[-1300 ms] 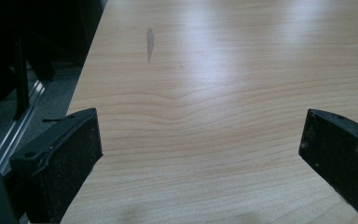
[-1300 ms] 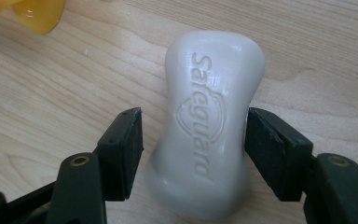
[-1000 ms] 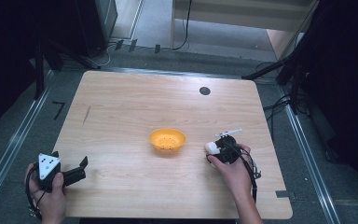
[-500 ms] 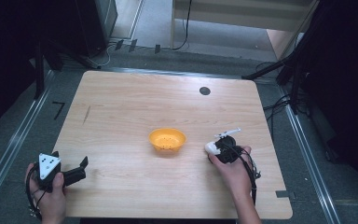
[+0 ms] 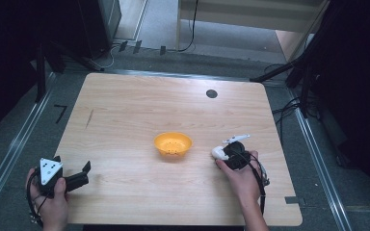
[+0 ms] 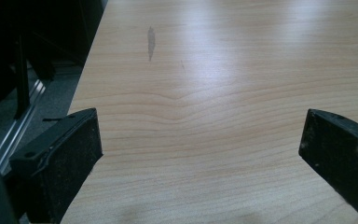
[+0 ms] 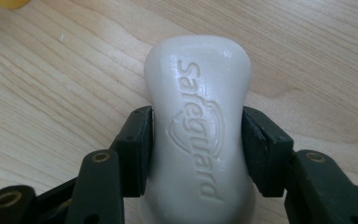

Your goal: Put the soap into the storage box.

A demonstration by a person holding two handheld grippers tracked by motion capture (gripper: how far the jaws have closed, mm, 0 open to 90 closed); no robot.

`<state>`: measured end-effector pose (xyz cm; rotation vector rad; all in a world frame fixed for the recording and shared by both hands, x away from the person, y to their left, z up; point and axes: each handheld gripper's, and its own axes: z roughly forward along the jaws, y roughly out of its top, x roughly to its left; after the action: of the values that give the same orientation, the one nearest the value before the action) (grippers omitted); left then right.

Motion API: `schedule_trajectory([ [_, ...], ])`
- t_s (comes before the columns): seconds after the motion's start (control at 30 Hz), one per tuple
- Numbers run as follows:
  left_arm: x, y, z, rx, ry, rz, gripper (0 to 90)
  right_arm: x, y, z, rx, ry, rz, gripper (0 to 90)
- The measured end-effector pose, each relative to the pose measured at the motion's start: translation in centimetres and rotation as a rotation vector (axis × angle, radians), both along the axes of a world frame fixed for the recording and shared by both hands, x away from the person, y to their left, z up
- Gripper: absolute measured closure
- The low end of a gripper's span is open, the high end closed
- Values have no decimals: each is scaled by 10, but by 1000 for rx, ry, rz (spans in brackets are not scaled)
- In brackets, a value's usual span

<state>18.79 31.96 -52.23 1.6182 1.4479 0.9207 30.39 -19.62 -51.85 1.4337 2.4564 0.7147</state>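
Right gripper view: right gripper point(image 7: 198, 154) is clamping the soap bar point(image 7: 198, 121), jaws just closing; left gripper point(image 6: 200, 149) is gaping wide, empty, at seven o'clock from the orange bowl point(image 5: 173, 144).

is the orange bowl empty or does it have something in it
Empty. In the high view the orange bowl shows only its bare inside, and the soap bar sits outside it, clamped in the right tool.

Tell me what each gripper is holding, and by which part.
The right gripper clamps the white soap bar across its narrow waist. The left gripper is open above the table, holding nothing.
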Motion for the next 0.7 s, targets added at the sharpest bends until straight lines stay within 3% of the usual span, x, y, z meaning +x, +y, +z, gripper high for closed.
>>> schedule_trajectory([
  [0.1, 0, 0, 0, 2, 1, -3, 0, -2, -3, -1, 13, -26, 18, 492],
  [0.23, 0, 0, 0, 2, 3, -5, 0, -3, -2, 0, -18, -45, 41, 494],
  [0.47, 0, 0, 0, 3, 6, -8, 0, -5, -4, 1, -35, -40, 63, 496],
  [0.7, 0, 0, 0, 1, 8, -10, 0, -5, -6, 10, -30, -59, 125, 496],
])
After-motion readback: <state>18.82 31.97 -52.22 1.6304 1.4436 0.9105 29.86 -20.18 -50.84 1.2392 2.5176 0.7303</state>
